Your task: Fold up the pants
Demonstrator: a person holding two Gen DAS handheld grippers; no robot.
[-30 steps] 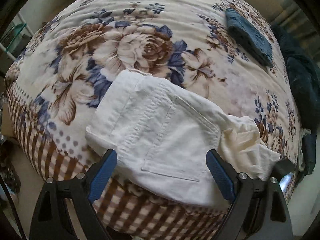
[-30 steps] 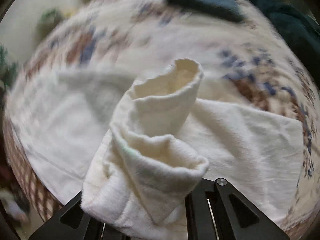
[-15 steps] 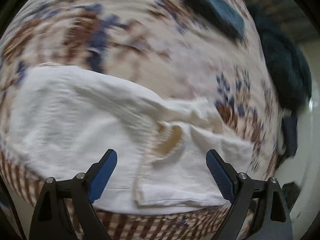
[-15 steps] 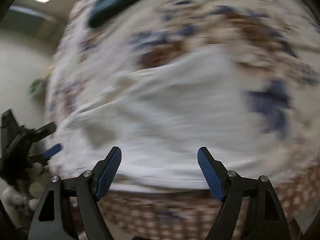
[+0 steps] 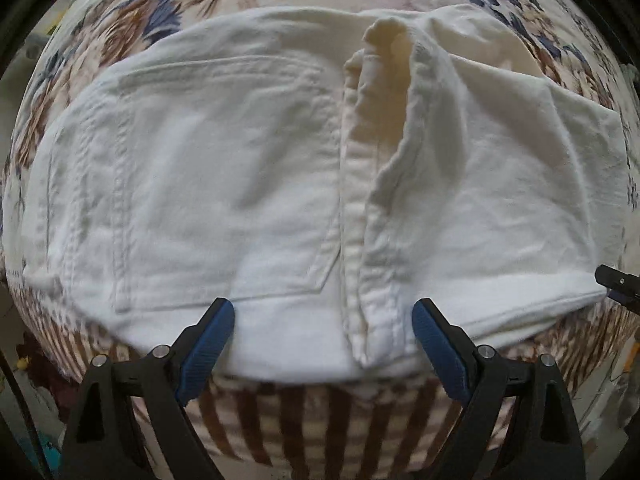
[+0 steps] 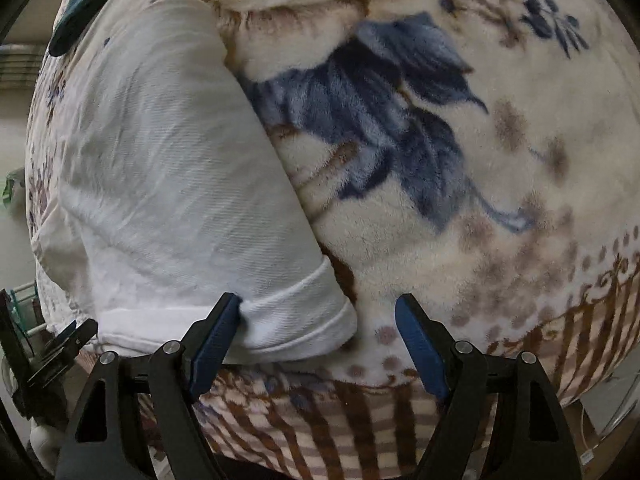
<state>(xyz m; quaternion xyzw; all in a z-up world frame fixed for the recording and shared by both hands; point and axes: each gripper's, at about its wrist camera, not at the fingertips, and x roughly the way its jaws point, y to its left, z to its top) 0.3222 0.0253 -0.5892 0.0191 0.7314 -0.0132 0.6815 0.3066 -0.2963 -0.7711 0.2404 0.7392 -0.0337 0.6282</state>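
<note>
The white cotton pants (image 5: 224,184) lie folded on a bed covered by a plush cream blanket (image 6: 460,128) printed with blue and brown flowers, its near border striped in brown. In the left wrist view the garment fills most of the frame: a back pocket faces up on the left half, and a folded leg section lies over the right half, with a rumpled cream seam ridge (image 5: 384,128) running between them down to the near edge. The left claw (image 5: 323,334) hangs just above that near edge, its blue-padded fingers spread wide on either side of the ridge, gripping nothing.

In the right wrist view the pants' hemmed end (image 6: 296,320) rests flat on the blanket near the striped border. The right claw (image 6: 318,330) is released, fingers apart; its left blue pad (image 6: 214,344) sits just beside the hem, though contact cannot be told, while the other pad is over bare blanket. A dark teal folded cloth (image 6: 80,12) lies far back on the bed
</note>
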